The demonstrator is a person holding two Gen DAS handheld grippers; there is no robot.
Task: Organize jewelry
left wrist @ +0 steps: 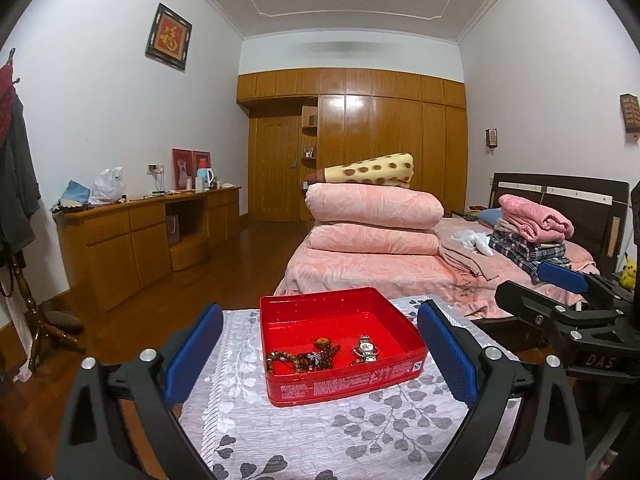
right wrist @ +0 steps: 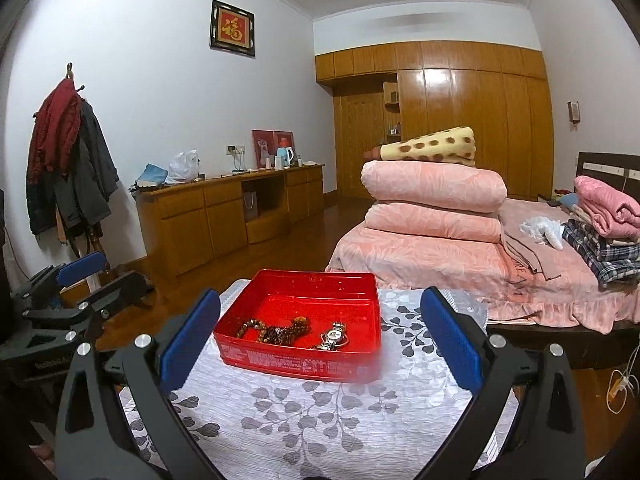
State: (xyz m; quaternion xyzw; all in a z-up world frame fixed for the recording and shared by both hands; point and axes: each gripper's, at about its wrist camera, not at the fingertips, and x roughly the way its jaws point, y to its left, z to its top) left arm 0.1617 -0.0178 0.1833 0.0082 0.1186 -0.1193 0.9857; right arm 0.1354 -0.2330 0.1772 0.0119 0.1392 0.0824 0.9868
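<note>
Evenly lit from overhead, fairly bright. Glare on the wardrobe (left wrist: 360, 104) at 12 o'clock. Strong fisheye bending toward the edges, black corners. Slight softness throughout, soft shadows only.

We can't read the small white print on the red tin's (left wrist: 344, 390) near wall, and its right end goes blurry in the right wrist view. The bead strand (right wrist: 272, 333) is a tangle in both views, so we can't tell one string from several, and the watch (left wrist: 365, 350) dial is too small to read. The leaf-print tablecloth (right wrist: 320, 420) is cut by the bottom edge, and the right gripper (left wrist: 560, 300) runs off the right edge in the left wrist view.
</note>
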